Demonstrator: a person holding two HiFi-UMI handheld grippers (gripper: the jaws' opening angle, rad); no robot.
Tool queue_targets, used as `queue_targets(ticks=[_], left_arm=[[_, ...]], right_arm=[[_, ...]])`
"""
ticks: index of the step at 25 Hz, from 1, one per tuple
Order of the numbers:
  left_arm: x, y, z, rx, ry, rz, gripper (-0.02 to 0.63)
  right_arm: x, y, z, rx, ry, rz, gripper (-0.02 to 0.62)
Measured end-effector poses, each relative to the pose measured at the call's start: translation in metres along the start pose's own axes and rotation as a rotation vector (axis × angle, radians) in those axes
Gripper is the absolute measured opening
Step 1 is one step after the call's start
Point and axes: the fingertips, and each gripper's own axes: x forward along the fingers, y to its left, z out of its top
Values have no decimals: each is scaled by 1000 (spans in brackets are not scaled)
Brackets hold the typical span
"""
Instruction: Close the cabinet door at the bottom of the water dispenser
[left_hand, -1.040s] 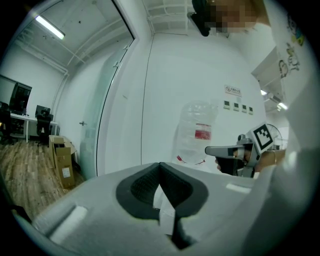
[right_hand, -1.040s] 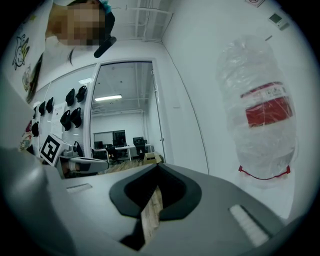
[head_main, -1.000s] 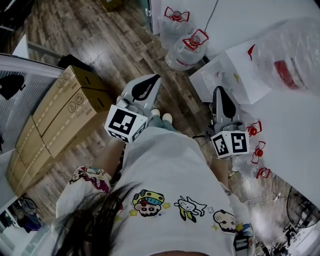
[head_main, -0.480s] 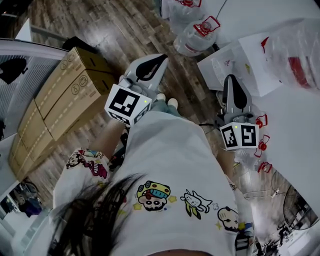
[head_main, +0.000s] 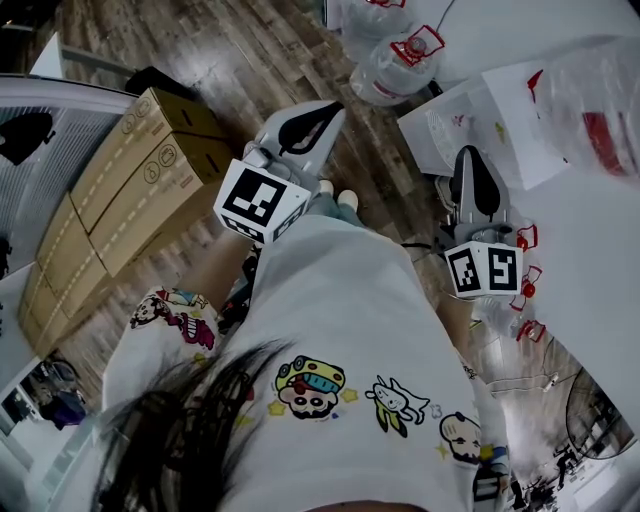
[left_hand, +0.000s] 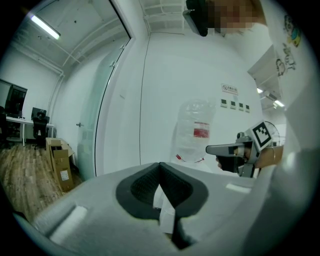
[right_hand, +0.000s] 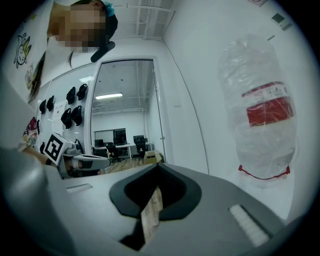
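Head view: we hold the left gripper (head_main: 318, 120) and the right gripper (head_main: 472, 170) about level, both with jaws fully together and nothing between them. The white box-shaped water dispenser (head_main: 500, 140), topped by its clear red-labelled plastic bottle (head_main: 590, 90), stands just ahead of the right gripper. Its bottom cabinet door shows in no view, so the scene fits a door ajar or one flush shut; we judge it best to sight the door low down, and any push should go slowly, closed tips flat near the free edge.
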Motion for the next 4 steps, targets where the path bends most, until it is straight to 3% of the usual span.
queue_targets(ticks=[4], left_arm=[[0, 0, 0, 0, 0, -5, 0]], right_arm=[[2, 0, 0, 2, -1, 2, 9]])
